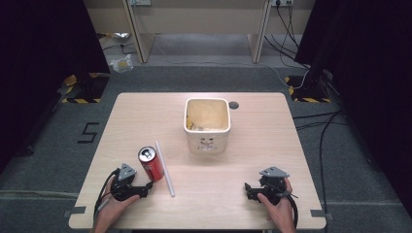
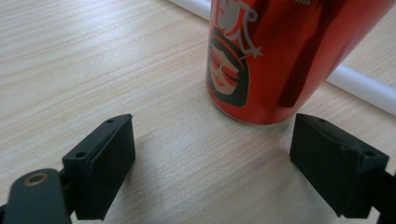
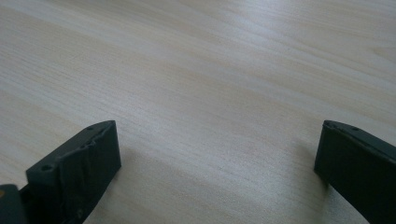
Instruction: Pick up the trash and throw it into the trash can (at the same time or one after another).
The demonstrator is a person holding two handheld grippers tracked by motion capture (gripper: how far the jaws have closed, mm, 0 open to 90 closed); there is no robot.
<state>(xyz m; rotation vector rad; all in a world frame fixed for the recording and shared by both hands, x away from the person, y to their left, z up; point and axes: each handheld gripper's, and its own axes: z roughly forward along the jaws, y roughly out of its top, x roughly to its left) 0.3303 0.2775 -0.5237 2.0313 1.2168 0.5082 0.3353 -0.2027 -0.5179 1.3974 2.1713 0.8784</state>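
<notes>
Progress: early, by my judgement. I have not gripped the can yet; it stands upright on the bench, and my left claw sits just short of it.
Done: the left claw is lined up low at the can's base. In the left gripper view the can stands just ahead of the gap, nearer the right jaw and touching neither.
Left: ease forward, close on the can, lift it. Where it goes I can only guess; the tub at mid-bench looks the likely place.
Left claw: wide, holding nothing.
Right claw: wide too, holding nothing, low over bare bench at the near right, well apart from the can.
Can: red, with its top uppermost, near the left front of the bench, between my left claw and the tube.
Tube: white, thin, lying flat just beside the can on its far side; I cannot tell whether the 2 touch.
Tub: cream, square, open on top, with some pale stuff inside that I cannot make out.
Count: 1 can, 1 tube, 1 tub, 2 claws.
Risk: the can sits off-centre in my left claw, so closing as I stand could nudge it sideways into the tube.
</notes>
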